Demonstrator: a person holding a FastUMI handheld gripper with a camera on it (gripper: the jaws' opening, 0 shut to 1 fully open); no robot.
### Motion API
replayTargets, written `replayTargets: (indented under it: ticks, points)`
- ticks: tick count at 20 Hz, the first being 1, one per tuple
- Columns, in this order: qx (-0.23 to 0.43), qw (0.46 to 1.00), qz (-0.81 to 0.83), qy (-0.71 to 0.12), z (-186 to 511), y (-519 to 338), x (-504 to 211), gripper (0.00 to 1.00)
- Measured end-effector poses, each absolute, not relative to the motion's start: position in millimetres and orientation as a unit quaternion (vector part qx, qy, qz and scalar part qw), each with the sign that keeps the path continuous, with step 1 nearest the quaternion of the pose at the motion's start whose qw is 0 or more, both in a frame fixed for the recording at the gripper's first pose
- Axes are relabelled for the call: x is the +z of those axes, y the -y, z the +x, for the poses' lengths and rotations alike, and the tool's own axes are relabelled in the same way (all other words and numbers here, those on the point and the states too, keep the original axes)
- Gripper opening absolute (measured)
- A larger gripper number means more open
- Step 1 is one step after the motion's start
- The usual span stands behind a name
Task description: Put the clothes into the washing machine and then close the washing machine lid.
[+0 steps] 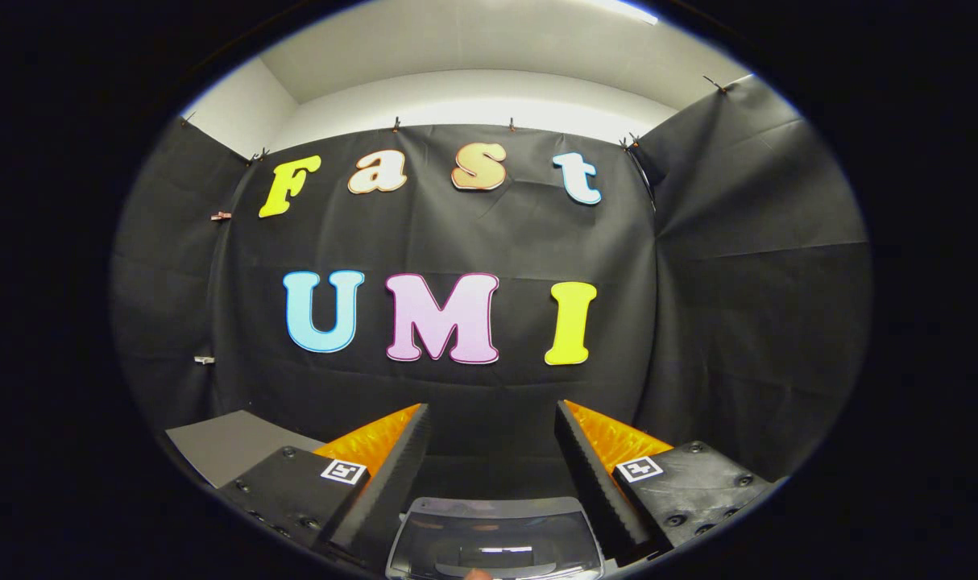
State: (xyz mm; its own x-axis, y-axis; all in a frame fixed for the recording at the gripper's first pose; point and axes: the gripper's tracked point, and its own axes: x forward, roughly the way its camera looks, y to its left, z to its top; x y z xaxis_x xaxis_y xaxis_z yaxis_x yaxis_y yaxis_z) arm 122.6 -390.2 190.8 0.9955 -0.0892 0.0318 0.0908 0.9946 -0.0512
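The gripper (493,419) hangs with its fingers spread wide, pinching nothing, above the grey-rimmed, glossy, dark transparent washing machine lid (495,541) lying between them, facing the black cloth wall (497,234).

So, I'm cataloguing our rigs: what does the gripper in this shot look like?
The gripper has two long wedge-shaped fingers with ridged, sawtooth inner faces and ribbed outer sides. Each is mounted on a black block with screw heads, and each block carries a small square black-and-white marker.
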Motion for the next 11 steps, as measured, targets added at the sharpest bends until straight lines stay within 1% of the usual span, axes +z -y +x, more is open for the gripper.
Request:
replayTargets:
  ticks: [11]
  points:
    - [-0.047, 0.998, -0.030, 0.015, 136, 389, 190, 0.97]
